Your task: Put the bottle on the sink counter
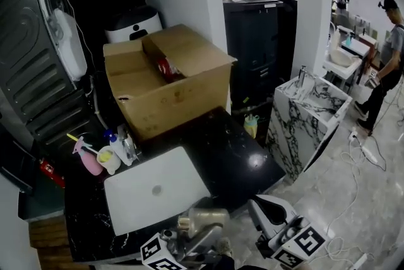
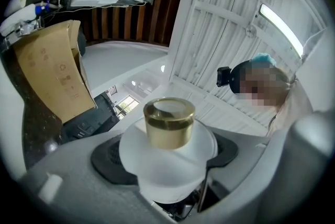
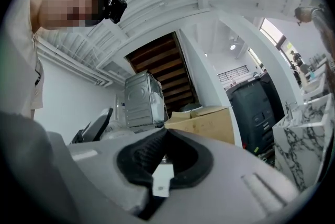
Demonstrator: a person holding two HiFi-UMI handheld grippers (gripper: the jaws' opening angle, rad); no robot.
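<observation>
In the head view, a white bottle (image 1: 202,219) with a gold cap lies in my left gripper (image 1: 192,240) at the bottom edge, just in front of the black sink counter (image 1: 233,155) and its white basin (image 1: 154,190). The left gripper view looks up at the ceiling; the bottle (image 2: 168,134) fills the space between the pads, and my left gripper (image 2: 167,160) is shut on its body. My right gripper (image 1: 271,212) hovers to the right of the bottle, off the counter's front corner. In its own view, my right gripper (image 3: 163,157) is shut with nothing between its pads.
A large open cardboard box (image 1: 170,79) stands at the back of the counter. Spray bottles (image 1: 117,147) and a pink one (image 1: 88,158) sit left of the basin. A washing machine (image 1: 44,60) stands at left, a marble unit (image 1: 309,114) at right, and a person (image 1: 388,67) beyond it.
</observation>
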